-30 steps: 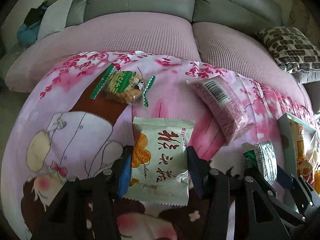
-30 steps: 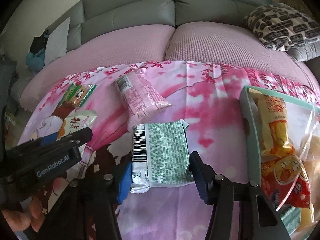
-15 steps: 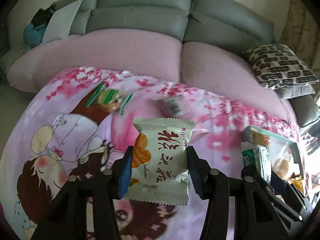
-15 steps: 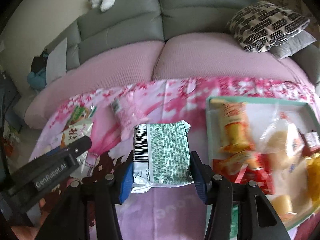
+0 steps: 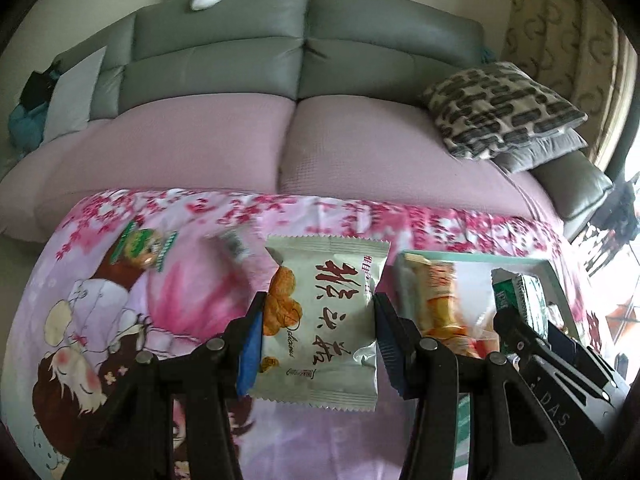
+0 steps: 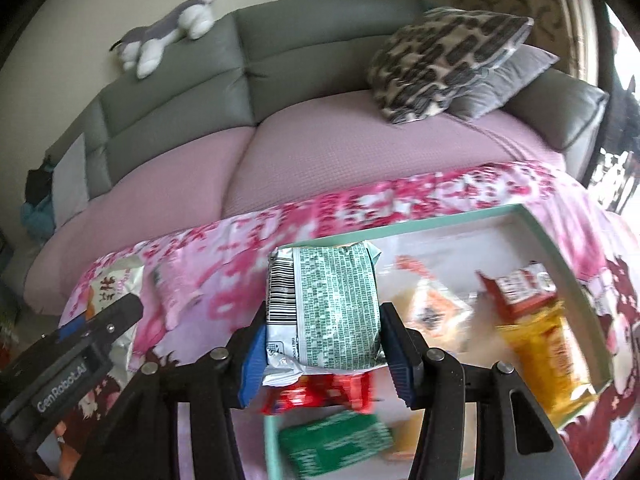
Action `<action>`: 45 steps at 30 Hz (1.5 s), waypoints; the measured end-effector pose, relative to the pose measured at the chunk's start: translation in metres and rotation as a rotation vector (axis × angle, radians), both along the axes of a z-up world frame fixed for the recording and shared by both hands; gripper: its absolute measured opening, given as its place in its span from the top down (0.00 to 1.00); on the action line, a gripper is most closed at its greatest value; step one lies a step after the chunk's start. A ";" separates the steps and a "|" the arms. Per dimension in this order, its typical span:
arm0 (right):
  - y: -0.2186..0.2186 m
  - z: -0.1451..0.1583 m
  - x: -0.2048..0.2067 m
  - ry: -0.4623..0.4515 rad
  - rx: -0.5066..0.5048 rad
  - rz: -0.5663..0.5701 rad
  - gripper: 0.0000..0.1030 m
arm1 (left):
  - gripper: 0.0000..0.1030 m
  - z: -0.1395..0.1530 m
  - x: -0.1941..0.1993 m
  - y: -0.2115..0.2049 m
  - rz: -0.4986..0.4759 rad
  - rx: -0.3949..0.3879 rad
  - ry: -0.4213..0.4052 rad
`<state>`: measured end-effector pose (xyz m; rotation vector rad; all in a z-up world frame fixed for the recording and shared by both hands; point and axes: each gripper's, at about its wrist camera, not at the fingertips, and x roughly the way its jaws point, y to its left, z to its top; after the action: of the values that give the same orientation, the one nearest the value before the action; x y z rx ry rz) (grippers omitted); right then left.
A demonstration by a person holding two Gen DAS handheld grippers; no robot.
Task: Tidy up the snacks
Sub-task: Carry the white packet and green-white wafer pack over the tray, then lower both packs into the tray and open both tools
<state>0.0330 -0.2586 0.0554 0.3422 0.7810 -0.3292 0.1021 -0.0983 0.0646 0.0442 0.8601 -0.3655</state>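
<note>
Two grippers each hold one snack up in the air. The left gripper [image 5: 318, 340] squeezes a white snack bag [image 5: 320, 320] with red letters and a picture of orange puffs on it. Its blue pads [image 5: 250, 352] press on both sides of the bag. The bag hangs above the pink flower cloth [image 5: 180, 288], just left of the green tray [image 5: 472, 258].

The right gripper [image 6: 324, 354] squeezes a green and white packet [image 6: 324, 312] that has a black barcode on its left side. This packet floats over the near left part of the green tray [image 6: 420, 222].

Inside the tray lie many snacks. A yellow bag [image 6: 548, 356] sits on the right, with a small red packet [image 6: 516, 288] behind it. A clear bag with orange print [image 6: 432, 308] lies in the middle. A red wrapper [image 6: 320, 394] shows under the held packet, and a dark green packet [image 6: 336, 440] lies closest to the camera, all blurry.

On the cloth, a pink packet [image 6: 176, 292] rests to the left of the tray. A small green cookie pack [image 5: 144, 246] lies far to the left on the cloth.

Behind the cloth stands a grey sofa [image 5: 304, 52] with pink seat covers. A spotted pillow [image 6: 444, 56] leans at its right end, and a grey and white toy animal [image 6: 168, 36] lies on top of the sofa back.
</note>
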 end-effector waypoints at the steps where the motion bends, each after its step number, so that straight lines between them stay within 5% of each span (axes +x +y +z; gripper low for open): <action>1: -0.005 0.000 -0.002 -0.001 0.000 -0.009 0.47 | 0.49 0.000 -0.001 -0.006 -0.011 0.004 -0.001; 17: -0.086 -0.005 -0.040 -0.010 0.005 -0.177 0.47 | 0.49 -0.012 -0.008 -0.110 -0.218 0.082 0.007; 29: -0.107 -0.022 -0.044 0.028 0.015 -0.221 0.47 | 0.49 -0.039 0.003 -0.144 -0.265 0.155 0.042; 45: -0.108 -0.026 -0.041 0.041 0.000 -0.212 0.46 | 0.48 -0.042 0.001 -0.157 -0.290 0.142 0.055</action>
<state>-0.0078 -0.3670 0.0299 0.4206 0.7866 -0.5365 0.1027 -0.2554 0.0222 0.2942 0.9351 -0.5785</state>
